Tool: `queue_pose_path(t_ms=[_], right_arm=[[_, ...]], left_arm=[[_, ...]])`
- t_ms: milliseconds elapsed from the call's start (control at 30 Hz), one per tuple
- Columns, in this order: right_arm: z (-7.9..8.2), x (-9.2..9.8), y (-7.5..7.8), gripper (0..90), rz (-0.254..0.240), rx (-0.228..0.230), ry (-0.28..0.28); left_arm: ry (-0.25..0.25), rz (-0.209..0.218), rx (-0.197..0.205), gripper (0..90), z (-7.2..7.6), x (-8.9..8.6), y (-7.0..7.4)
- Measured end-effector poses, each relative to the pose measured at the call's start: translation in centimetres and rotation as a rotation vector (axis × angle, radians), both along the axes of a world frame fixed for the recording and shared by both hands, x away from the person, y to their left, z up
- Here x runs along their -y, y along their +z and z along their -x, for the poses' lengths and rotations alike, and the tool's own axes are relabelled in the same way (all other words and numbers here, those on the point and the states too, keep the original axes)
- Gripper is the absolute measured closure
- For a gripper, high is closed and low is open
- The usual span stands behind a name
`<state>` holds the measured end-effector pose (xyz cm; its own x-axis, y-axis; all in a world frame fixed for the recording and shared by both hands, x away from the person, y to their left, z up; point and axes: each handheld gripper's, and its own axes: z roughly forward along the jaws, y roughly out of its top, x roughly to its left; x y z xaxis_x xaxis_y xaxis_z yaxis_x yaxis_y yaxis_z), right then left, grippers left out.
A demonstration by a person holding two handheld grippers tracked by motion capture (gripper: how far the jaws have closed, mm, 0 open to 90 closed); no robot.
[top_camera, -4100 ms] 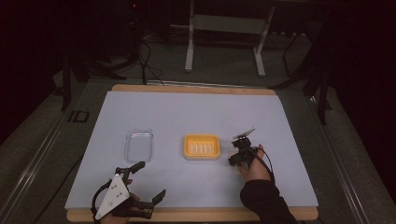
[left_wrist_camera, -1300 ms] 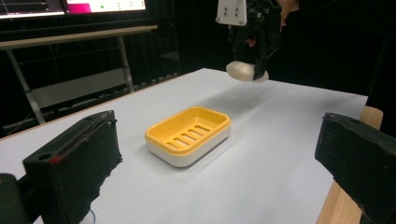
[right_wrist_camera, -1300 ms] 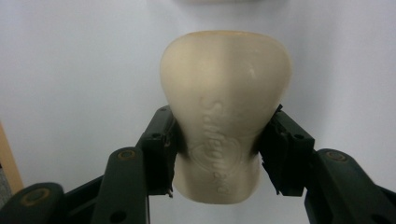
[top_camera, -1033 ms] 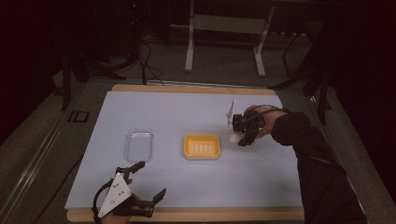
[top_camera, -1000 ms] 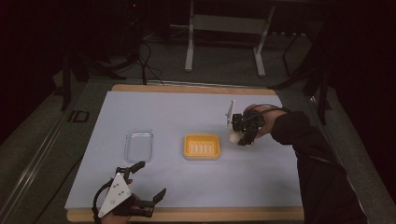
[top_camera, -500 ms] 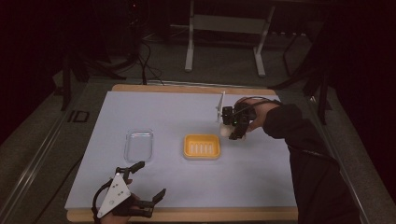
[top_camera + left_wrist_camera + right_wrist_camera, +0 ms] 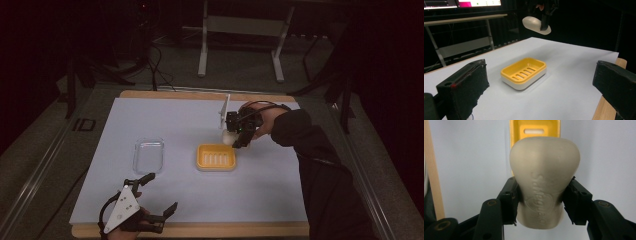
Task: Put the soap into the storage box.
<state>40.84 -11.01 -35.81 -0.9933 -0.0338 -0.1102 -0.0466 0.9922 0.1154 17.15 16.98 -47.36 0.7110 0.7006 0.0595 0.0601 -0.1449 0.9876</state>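
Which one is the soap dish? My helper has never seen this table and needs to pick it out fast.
On the pale sheet covering the table, look near the middle, just below the right gripper holding the bar of soap. The soap dish is the yellow rectangular tray with slots in its floor; the clear container to its left is see-through and colourless.

The soap [image 7: 545, 187] is cream. The soap dish [image 7: 524, 72] is yellow on white. The surface [image 7: 175, 120] is pale blue. The tool [image 7: 541, 202] is black.

Soap dish [image 7: 216, 157] mid-table [image 7: 280, 200]; clear tray [image 7: 148, 156] left of it; soap bar [image 7: 228, 137] above dish's far right corner.
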Motion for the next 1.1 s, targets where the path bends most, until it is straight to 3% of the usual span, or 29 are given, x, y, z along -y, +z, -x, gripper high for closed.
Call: queue_pose_path(t_ms=[467, 700, 867, 1033, 1100], right_arm=[[0.3, -2.8, -0.3, 50.0, -0.034, 0.004, 0.078], [-0.2, -3.4, -2.1, 49.9, -0.049, -0.010, 0.101], [-0.5, -3.8, -3.5, 49.9, -0.020, -0.019, 0.112], [-0.6, -4.0, -4.2, 49.9, -0.022, -0.024, 0.122], [-0.9, -4.2, -5.1, 49.9, -0.029, -0.025, 0.131]], left_arm=[[-0.004, 0.009, 0.002, 0.1, 0.1, 0.0, 0.0], [-0.010, 0.006, 0.003, 0.1, 0.1, 0.0, 0.0], [-0.015, 0.013, 0.004, 0.1, 0.1, 0.0, 0.1], [-0.020, 0.009, 0.003, 0.1, 0.1, 0.0, 0.1], [-0.021, 0.009, 0.004, 0.1, 0.2, 0.0, 0.1]])
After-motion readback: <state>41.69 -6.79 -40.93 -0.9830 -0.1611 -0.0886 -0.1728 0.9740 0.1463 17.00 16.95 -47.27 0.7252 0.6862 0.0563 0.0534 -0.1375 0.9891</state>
